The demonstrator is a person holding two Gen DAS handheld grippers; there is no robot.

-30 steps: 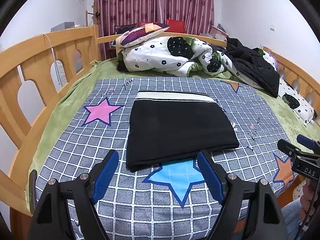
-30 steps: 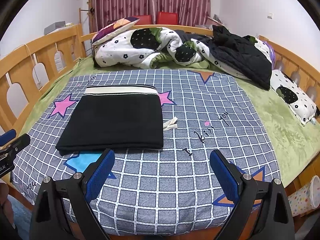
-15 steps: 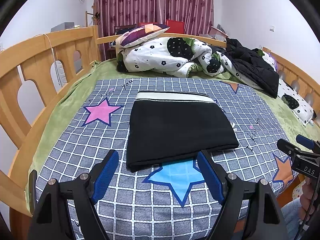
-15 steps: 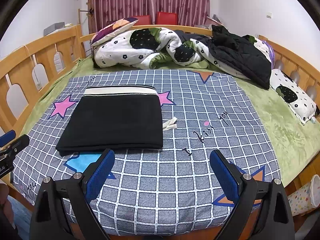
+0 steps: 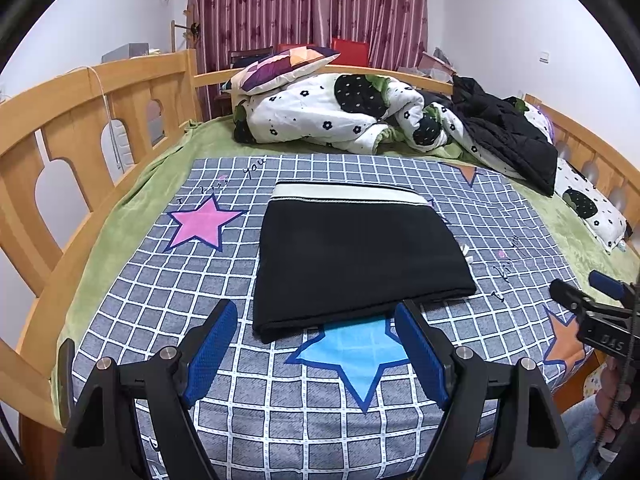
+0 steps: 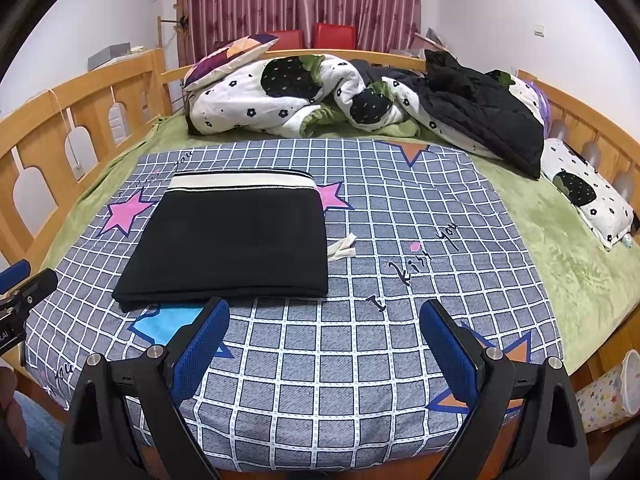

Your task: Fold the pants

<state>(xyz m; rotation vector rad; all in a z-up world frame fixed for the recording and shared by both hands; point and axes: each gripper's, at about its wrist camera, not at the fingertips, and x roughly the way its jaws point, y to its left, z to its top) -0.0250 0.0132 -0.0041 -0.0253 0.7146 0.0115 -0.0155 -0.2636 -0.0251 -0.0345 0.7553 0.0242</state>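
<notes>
Since the pants (image 5: 356,264) already lie folded into a flat black block on the sheet (image 5: 160,292), just ahead of the left gripper (image 5: 316,348) and ahead-left of the right gripper (image 6: 324,340), the sound move is to keep both off the cloth. Both are wide open and empty. Against the earlier frames, nothing has visibly shifted
</notes>
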